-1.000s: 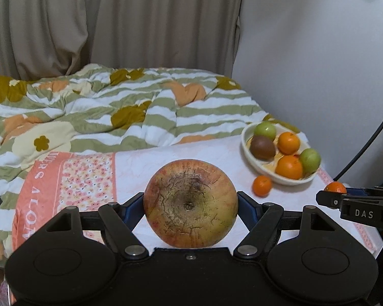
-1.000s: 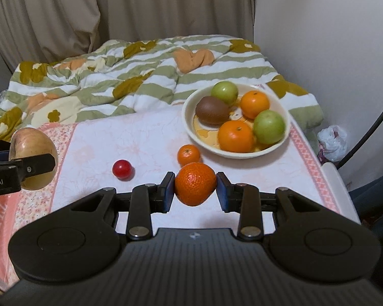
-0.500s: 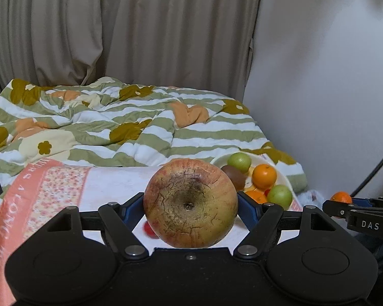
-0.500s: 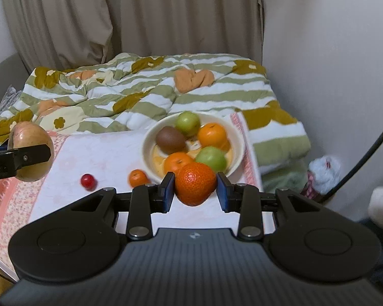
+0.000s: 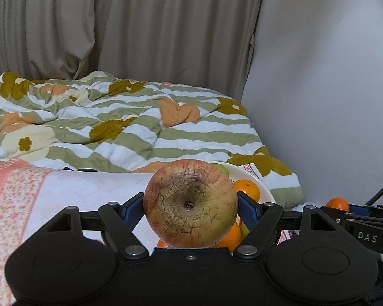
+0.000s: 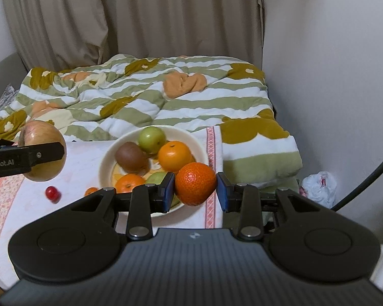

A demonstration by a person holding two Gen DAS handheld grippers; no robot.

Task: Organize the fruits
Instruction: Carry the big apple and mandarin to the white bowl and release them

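Left gripper (image 5: 190,205) clamps the apple (image 5: 190,203), right gripper (image 6: 195,188) the mandarin (image 6: 195,183); bowl (image 6: 203,150) just ahead, below both. Lower each into a gap, release gently.

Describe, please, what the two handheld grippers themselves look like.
Both are matte black with round housings, silver pivot screws and blue pads on the fingers. The left gripper bears white lettering ending "Robot.AI" on its finger; the right gripper is marked "DAS", with a ribbed grey body and a black cable alongside.

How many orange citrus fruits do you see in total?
4: two in the cream bowl, at its right and front; a small one on the cloth; one in the right claw. Others may be hidden.
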